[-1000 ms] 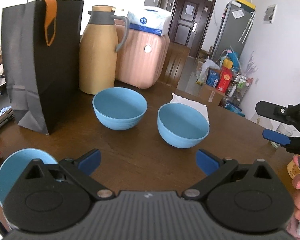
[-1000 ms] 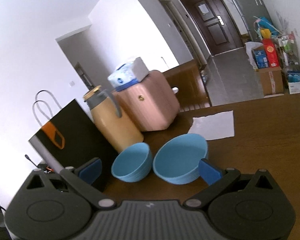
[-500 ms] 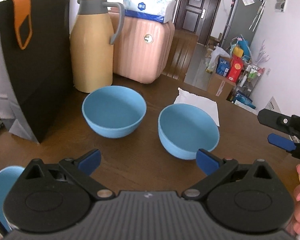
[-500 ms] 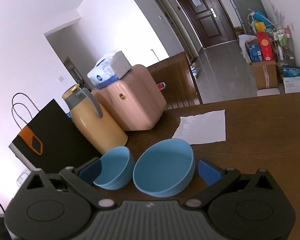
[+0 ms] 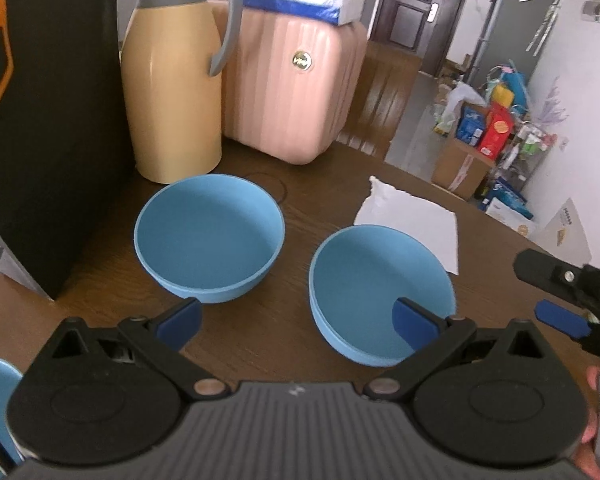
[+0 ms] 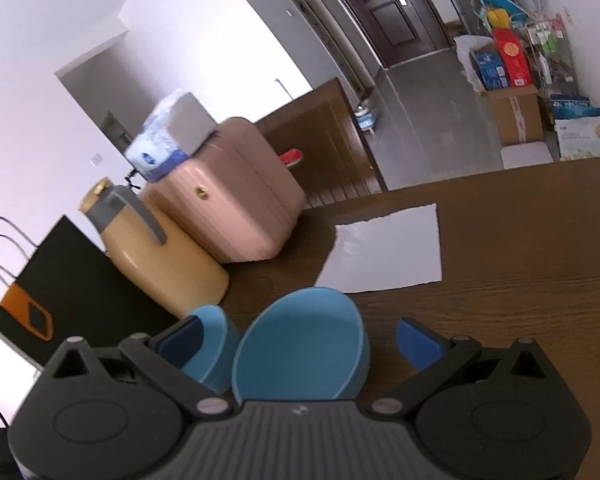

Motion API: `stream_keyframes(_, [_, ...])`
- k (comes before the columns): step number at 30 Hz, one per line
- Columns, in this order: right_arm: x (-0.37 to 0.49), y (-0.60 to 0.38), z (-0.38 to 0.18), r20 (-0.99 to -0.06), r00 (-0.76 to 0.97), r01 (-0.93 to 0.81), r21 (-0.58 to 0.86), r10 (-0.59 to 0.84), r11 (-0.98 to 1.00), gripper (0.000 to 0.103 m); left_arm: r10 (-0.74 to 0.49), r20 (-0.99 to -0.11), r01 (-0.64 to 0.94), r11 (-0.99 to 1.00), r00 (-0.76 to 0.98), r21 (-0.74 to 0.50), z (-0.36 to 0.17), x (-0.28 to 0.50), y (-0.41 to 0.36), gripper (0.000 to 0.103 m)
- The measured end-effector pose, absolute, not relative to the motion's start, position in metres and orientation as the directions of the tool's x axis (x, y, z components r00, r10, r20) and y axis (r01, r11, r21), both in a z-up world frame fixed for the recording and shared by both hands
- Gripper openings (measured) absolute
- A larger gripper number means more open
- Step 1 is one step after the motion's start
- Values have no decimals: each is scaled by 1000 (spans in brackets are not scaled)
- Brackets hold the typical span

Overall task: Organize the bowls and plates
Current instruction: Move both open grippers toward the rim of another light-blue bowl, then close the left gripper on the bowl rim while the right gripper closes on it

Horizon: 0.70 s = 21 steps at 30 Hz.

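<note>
Both the left gripper (image 5: 296,322) and the right gripper (image 6: 300,340), jaws spread and empty, have closed in on the right blue bowl (image 5: 380,292) at 1 o'clock, so a grasp looks imminent.

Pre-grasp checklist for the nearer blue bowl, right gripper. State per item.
1. Right gripper open: ok.
2. Nearer bowl between its fingers, apart from both: ok.
3. Nearer bowl apart from far bowl: ok.
4. Both bowls hold nothing: ok.
5. Left gripper open: ok.
6. Left gripper clear of the nearer bowl: cannot tell; one pad overlaps its rim in view.
</note>
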State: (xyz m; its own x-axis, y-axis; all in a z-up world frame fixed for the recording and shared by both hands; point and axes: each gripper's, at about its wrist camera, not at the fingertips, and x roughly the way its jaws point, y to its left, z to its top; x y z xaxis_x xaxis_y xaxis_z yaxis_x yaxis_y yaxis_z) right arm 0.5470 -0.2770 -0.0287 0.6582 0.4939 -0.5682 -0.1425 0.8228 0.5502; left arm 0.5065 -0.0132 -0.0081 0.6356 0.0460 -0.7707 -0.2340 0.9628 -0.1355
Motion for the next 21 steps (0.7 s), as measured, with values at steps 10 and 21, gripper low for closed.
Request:
stream_keyframes(10, [592, -257, -66, -695, 595, -92, 438, 402, 894, 103, 100, -834, -301, 950, 542, -82, -45, 563, -17, 103])
stream_keyframes(21, [612, -241, -96, -759, 582, -76, 306, 291, 949, 91, 160, -847, -342, 939, 506, -28, -68, 584, -21, 102])
